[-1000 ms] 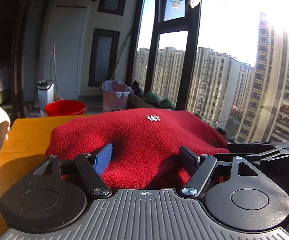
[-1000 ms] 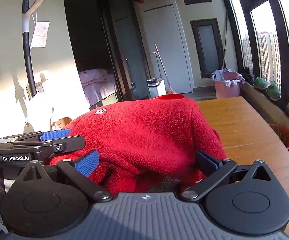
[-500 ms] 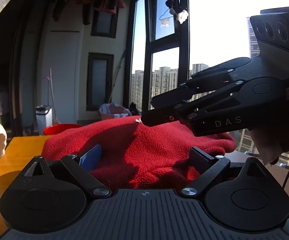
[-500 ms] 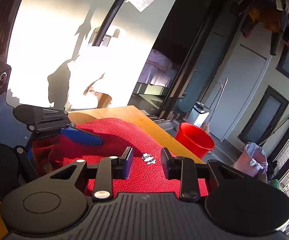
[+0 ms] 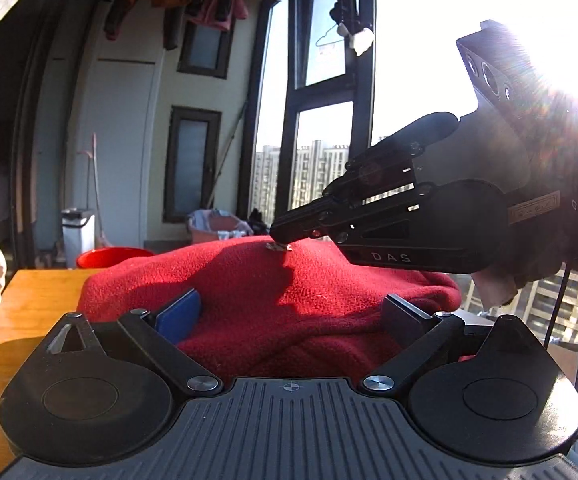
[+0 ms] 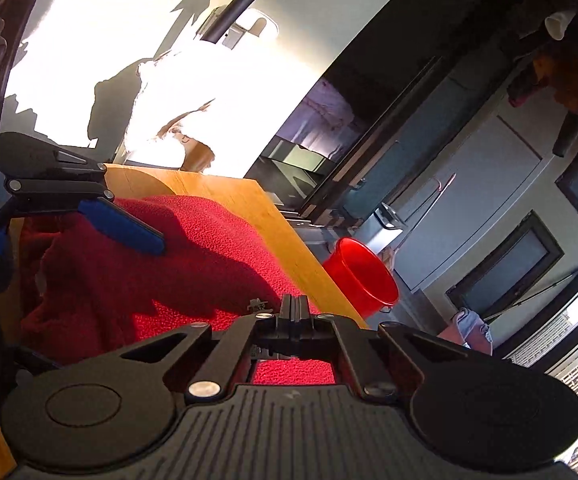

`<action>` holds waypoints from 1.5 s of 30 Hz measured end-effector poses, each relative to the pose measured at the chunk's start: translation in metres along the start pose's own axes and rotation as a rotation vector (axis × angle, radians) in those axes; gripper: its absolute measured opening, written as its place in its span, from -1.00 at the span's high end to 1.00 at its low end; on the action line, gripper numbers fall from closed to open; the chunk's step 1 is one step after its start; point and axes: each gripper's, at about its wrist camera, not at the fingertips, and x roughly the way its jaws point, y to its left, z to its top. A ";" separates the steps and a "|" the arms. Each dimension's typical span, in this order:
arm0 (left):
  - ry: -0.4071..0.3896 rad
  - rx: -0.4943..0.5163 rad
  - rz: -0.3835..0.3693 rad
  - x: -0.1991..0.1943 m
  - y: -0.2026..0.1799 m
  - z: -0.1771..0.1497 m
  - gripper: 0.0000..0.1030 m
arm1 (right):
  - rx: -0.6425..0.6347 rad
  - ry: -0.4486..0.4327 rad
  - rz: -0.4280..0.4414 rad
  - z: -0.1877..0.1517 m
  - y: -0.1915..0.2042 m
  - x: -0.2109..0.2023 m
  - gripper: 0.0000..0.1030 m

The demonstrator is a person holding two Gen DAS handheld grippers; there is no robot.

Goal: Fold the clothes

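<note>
A red fleece garment (image 5: 249, 280) lies bunched on the wooden table (image 5: 29, 300). My left gripper (image 5: 291, 300) is low at its near edge, jaws opening wide, with fleece between the fingers but not pressed by them. In the right wrist view one blue pad (image 6: 121, 228) of the left gripper lies over the fleece (image 6: 193, 240). My right gripper (image 5: 275, 236) comes in from the right, rolled on its side, and is shut. Its tips (image 6: 297, 306) touch the top of the fleece beside a small white logo (image 6: 259, 304). I cannot tell whether fabric is pinched between them.
A red bucket (image 6: 361, 280) and a pink laundry basket (image 5: 213, 224) stand on the floor beyond the table's far edge (image 6: 249, 196), with a white bin (image 5: 77, 232) by the wall. Tall windows are on the right, and clothes hang overhead. A hand (image 5: 529, 264) holds the right gripper.
The right gripper rose from the fleece's near edge, rolled onto its side and shut, its tips now at the logo. The left gripper's jaws spread wider and it tilted up slightly.
</note>
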 end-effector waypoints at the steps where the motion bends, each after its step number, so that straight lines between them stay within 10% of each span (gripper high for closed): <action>1: 0.000 -0.001 -0.001 0.000 0.000 0.000 -0.94 | 0.027 -0.002 -0.009 0.000 -0.007 -0.001 1.00; 9: 0.001 -0.001 -0.003 0.000 0.000 0.000 -0.96 | 0.085 -0.048 0.135 0.006 -0.006 -0.017 0.97; 18: 0.001 -0.001 -0.005 0.000 -0.001 0.000 -0.98 | -0.144 -0.008 -0.038 -0.005 0.016 0.004 0.97; 25: 0.001 -0.002 -0.008 0.000 -0.001 0.000 -0.99 | -0.046 -0.041 0.127 0.005 0.009 -0.013 0.95; 30: 0.001 -0.001 -0.007 0.001 -0.001 -0.001 -1.00 | -0.110 0.017 -0.038 -0.004 0.005 0.007 0.95; 35: 0.001 -0.005 -0.011 0.001 0.000 -0.001 -1.00 | 0.010 -0.038 0.162 0.005 0.001 -0.012 0.91; 40: 0.004 -0.006 -0.009 0.001 0.000 -0.001 -1.00 | -0.074 0.032 -0.008 -0.005 0.002 0.013 0.86; 45: 0.005 -0.010 -0.010 0.000 0.002 -0.001 -1.00 | 0.081 -0.048 0.155 0.006 -0.009 -0.007 0.82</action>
